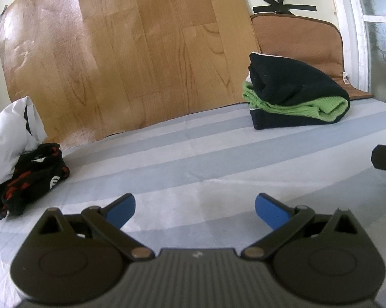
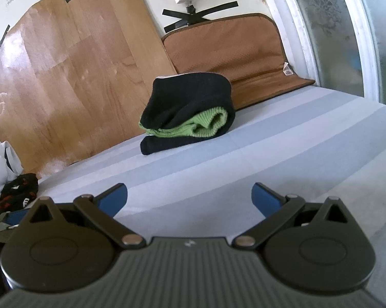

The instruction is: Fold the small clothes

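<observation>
A: Where do things stand?

B: Both tools hover low over the striped bed [image 1: 193, 154] with nothing in them. The left gripper [image 1: 195, 211] has its fingers spread wide, and the right gripper [image 2: 189, 198] the same, blue pads apart and only sheet between them.

A: And the clothes?

B: A folded stack [image 2: 187, 113], black and green knit, sits toward the back of the bed near the brown mat [image 2: 226, 48]. The unfolded heap [image 1: 33, 177], black with red and white print, lies at the far left edge against a white bag [image 1: 8, 133], well apart from both grippers.

A: So the heap looks like the next piece. What could go wrong?

B: I'd guess the bag is the main trouble. It touches the heap, so a careless pinch could catch plastic along with cloth and drag both across the bed.

A: Anything else?

B: The heap is crumpled, and I can't tell whether it is one garment or several. Pinching a bunched fold could lift a tangle, and it wouldn't spread flat. Grabbing too deep might also nip the sheet underneath and pull it into a ridge.

A: And the stack?

B: It leans a little and looks soft. A sleeve or gripper swung close by could tip the top layer off
</observation>
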Tool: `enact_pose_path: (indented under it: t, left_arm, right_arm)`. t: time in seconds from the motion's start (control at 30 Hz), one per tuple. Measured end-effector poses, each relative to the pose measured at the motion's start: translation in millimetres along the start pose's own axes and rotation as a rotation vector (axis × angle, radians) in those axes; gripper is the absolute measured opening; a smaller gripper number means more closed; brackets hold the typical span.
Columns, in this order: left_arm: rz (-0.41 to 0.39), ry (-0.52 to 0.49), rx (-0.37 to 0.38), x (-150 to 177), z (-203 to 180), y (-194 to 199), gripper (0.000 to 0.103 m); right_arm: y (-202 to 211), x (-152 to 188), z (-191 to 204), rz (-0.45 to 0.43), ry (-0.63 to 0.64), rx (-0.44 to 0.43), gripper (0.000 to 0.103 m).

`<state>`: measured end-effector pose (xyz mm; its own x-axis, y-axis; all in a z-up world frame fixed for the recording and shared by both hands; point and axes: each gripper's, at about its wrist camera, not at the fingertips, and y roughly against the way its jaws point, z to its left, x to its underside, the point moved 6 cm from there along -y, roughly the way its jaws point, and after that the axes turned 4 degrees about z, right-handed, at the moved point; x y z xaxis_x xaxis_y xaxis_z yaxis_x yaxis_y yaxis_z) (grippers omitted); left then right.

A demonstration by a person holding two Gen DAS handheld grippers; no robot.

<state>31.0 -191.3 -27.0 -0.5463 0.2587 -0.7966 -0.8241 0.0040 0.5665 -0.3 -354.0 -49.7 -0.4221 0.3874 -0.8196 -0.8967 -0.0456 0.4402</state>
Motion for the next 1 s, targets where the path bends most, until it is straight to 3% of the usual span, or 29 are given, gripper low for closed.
enact_pose_path:
  t: [1.0]
  left_arm:
    - [0.011, 0.002, -0.009, -0.4, -0.8, -1.5, 0.103]
  right_arm:
    - [-0.8, -1.1, -2.5, 0.011, -0.009, 0.007, 0.103]
